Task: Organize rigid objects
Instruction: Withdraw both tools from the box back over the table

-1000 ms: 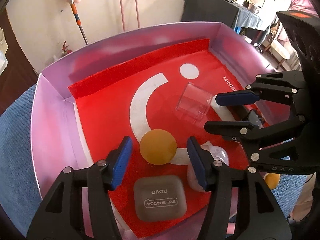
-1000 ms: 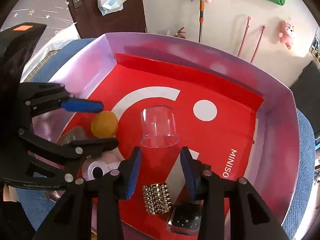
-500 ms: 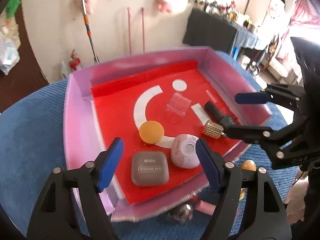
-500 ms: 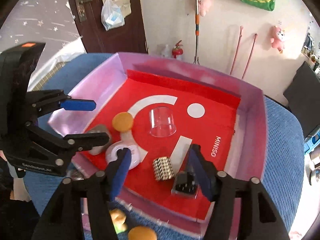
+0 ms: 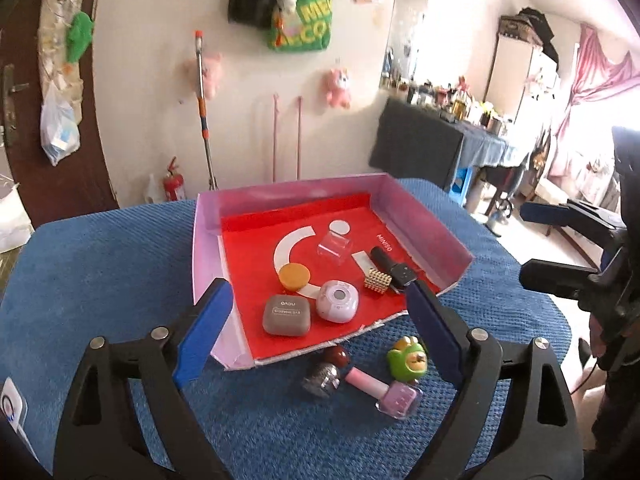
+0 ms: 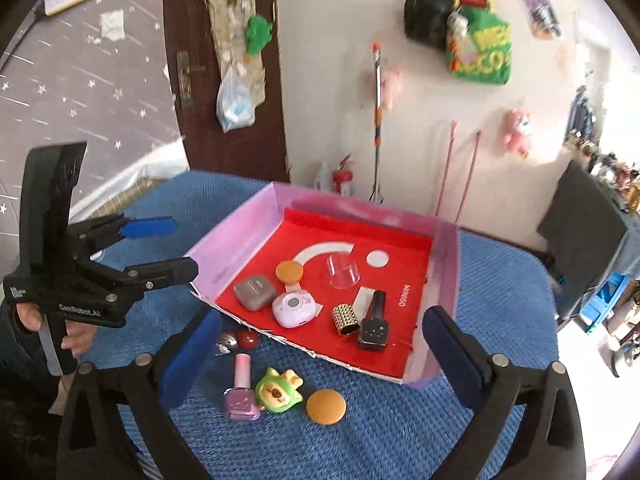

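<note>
A pink box with a red floor (image 5: 256, 264) (image 6: 400, 276) sits on a blue cloth. It holds a grey eye-shadow case (image 5: 287, 315) (image 6: 254, 291), an orange disc (image 5: 294, 276) (image 6: 289, 272), a white round gadget (image 5: 337, 301) (image 6: 293, 310), a clear cup (image 5: 335, 246) (image 6: 342, 271), a gold studded cylinder (image 5: 377, 281) (image 6: 345, 319) and a black bottle (image 5: 394, 267) (image 6: 373, 318). In front of the box lie a pink nail polish (image 5: 382, 390) (image 6: 241, 390), a green toy (image 5: 408, 359) (image 6: 278, 392), a red ball (image 6: 247, 339) and another orange disc (image 6: 326, 407). My left gripper (image 5: 318, 328) and right gripper (image 6: 318, 356) are open, empty, above the cloth.
A silver foil ball (image 5: 321, 376) (image 6: 226, 342) lies beside the red ball. The left gripper also shows at the left of the right wrist view (image 6: 160, 248). A wall, a door (image 6: 224, 60) and a dark-covered table (image 5: 432, 148) stand behind.
Both grippers have pulled back and up from inside the box and opened wider. The loose items in front of the box have come into view.
</note>
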Motion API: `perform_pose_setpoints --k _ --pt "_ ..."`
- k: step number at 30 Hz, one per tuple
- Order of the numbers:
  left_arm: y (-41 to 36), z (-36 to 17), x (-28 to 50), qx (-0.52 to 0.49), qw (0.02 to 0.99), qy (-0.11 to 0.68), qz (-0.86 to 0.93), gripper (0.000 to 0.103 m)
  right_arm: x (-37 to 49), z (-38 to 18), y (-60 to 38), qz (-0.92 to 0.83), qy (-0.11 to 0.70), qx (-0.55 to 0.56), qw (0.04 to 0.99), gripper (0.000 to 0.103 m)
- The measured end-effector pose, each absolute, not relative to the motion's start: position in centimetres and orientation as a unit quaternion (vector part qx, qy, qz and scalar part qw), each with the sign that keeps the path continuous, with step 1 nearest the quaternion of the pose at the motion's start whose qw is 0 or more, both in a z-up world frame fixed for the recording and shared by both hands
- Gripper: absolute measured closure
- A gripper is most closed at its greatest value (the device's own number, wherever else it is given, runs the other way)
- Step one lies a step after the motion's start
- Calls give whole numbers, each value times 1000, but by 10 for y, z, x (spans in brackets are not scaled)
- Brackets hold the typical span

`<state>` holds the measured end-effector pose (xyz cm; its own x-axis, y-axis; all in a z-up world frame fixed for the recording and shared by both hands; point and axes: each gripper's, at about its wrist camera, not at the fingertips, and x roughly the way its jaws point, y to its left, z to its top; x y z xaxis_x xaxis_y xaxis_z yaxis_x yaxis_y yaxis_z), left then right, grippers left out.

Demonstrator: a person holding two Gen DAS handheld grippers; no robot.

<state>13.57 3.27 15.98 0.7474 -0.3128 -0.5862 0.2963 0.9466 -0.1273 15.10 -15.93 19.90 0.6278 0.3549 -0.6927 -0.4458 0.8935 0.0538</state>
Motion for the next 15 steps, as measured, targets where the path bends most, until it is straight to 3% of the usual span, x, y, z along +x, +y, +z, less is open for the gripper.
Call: perform_pose_setpoints --k 15 --pt "25 134 57 -10 956 263 -130 5 55 182 -161 147 295 -60 942 0"
